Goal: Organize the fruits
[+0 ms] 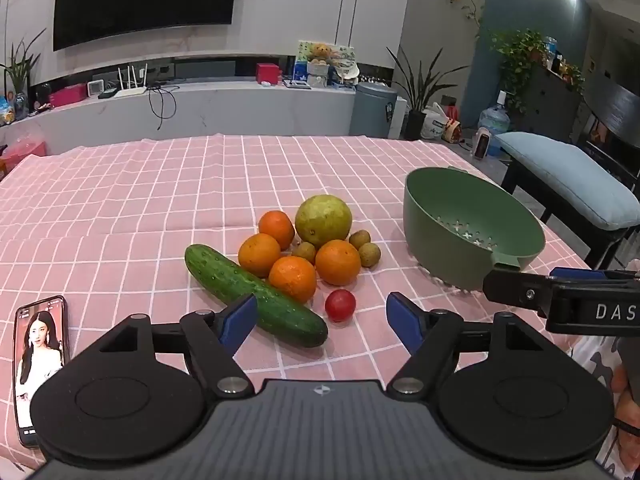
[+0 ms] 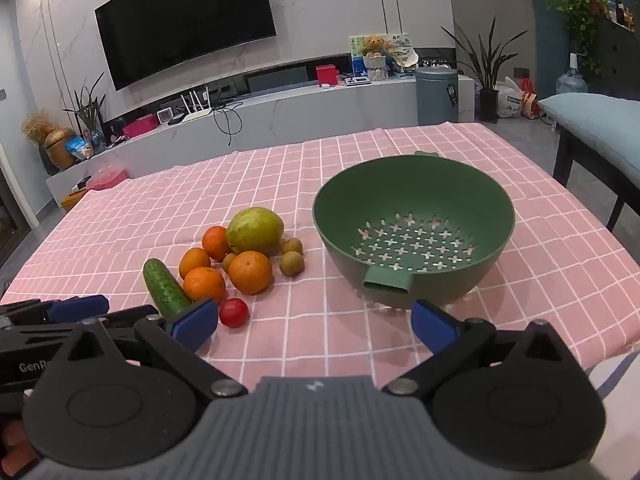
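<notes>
A heap of fruit lies on the pink checked tablecloth (image 1: 120,200): several oranges (image 1: 338,262), a big green-yellow fruit (image 1: 323,221), small brown longans (image 1: 369,255), a cucumber (image 1: 248,292) and a red cherry tomato (image 1: 340,305). An empty green colander bowl (image 1: 472,224) stands to the right, also in the right wrist view (image 2: 414,228). My left gripper (image 1: 322,320) is open and empty just in front of the tomato and the cucumber's end. My right gripper (image 2: 316,326) is open and empty, in front of the bowl's handle, with the tomato (image 2: 234,312) near its left finger.
A phone (image 1: 40,364) lies on the cloth at the near left. A bench with a blue cushion (image 1: 572,176) stands off the table's right side. The right gripper's body (image 1: 560,300) shows at the right of the left wrist view.
</notes>
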A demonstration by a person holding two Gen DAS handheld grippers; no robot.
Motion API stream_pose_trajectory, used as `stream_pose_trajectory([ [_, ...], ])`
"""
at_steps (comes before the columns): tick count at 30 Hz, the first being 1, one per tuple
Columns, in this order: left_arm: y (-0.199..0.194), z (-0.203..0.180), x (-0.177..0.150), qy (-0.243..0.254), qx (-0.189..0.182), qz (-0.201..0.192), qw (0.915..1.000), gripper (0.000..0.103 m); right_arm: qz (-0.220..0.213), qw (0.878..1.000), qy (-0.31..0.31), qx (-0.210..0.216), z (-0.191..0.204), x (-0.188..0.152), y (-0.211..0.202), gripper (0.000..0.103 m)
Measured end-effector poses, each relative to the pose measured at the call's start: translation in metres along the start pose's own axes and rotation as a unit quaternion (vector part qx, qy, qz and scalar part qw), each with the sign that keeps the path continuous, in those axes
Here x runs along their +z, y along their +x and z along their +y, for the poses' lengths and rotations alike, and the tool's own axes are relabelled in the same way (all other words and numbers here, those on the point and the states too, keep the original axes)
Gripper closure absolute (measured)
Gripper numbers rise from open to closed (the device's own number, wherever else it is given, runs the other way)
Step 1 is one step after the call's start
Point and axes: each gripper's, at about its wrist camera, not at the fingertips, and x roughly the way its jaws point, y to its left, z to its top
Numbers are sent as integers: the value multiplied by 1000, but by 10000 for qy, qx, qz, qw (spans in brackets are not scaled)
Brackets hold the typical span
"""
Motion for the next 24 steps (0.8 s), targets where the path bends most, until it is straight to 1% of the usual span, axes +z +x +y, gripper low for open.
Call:
stream_pose_trajectory([
  [2, 1, 2, 1, -34, -5, 25, 10000, 17, -23, 10000, 13, -16, 0, -1, 0, 4],
  [4, 0, 5, -1, -115, 38, -81, 9999, 17, -29, 10000, 25, -31, 1, -2, -1, 4],
  [7, -3, 11, -1, -200, -1, -137, 9997, 16, -20, 10000, 72, -32, 2, -1, -1, 4],
  [9, -7, 13, -3, -192, -1, -188, 9996, 16, -10, 9999, 108, -42, 2, 0, 0, 4],
  [10, -4, 6, -1, -143, 58, -155, 9998, 17, -90, 9999, 64, -29, -4, -4, -1, 4],
  [17, -6, 5, -4, -121, 77, -238, 9996, 16, -156, 9998, 88, 0, 1, -4, -5, 4],
  [24, -6, 6, -4, -107, 98, -231, 9996, 16, -114, 9997, 207, 19, -2, -3, -5, 4],
])
